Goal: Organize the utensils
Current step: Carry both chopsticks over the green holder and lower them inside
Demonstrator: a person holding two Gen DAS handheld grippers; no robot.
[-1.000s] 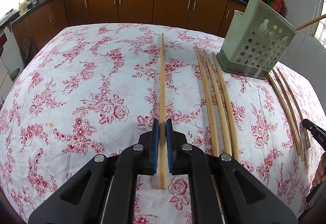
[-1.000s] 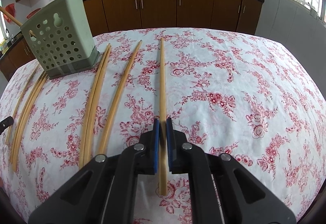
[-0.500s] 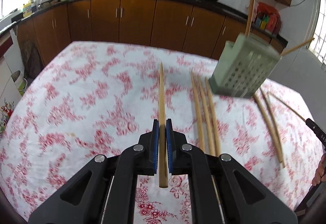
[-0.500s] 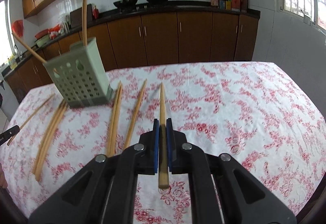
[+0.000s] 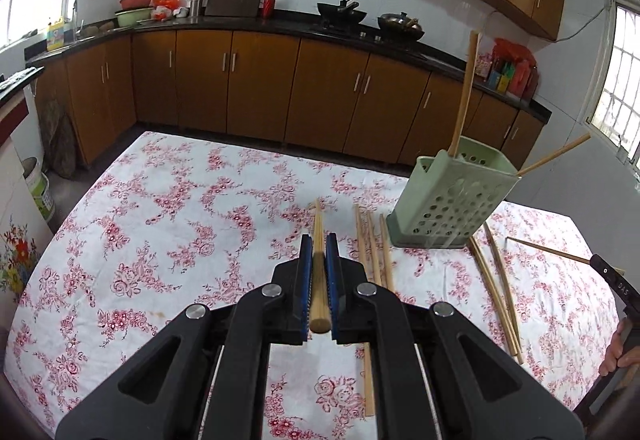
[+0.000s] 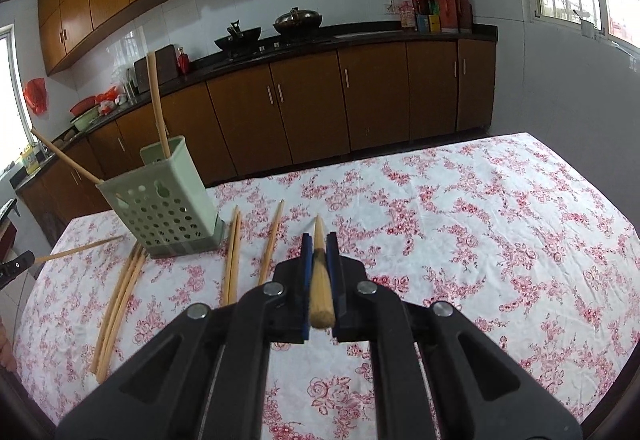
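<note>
My left gripper [image 5: 319, 252] is shut on a bamboo chopstick [image 5: 319, 272] and holds it lifted above the table, pointing forward. My right gripper [image 6: 319, 252] is shut on another bamboo chopstick [image 6: 320, 280], also lifted. The green perforated utensil holder [image 5: 448, 199] stands to the right in the left wrist view and to the left in the right wrist view [image 6: 168, 199]. Two chopsticks stick out of it. Loose chopsticks [image 5: 372, 252] lie on the floral tablecloth beside it, and also show in the right wrist view [image 6: 234, 256].
More chopsticks [image 5: 494, 280] lie beyond the holder, seen also in the right wrist view [image 6: 120, 296]. The floral-cloth table [image 6: 480, 240] ends before brown kitchen cabinets [image 5: 260, 95]. The other gripper's tip [image 5: 612, 280] shows at the right edge.
Both grippers have risen from the table, each lifting its chopstick clear of the cloth. The view now sits higher and takes in the kitchen.
</note>
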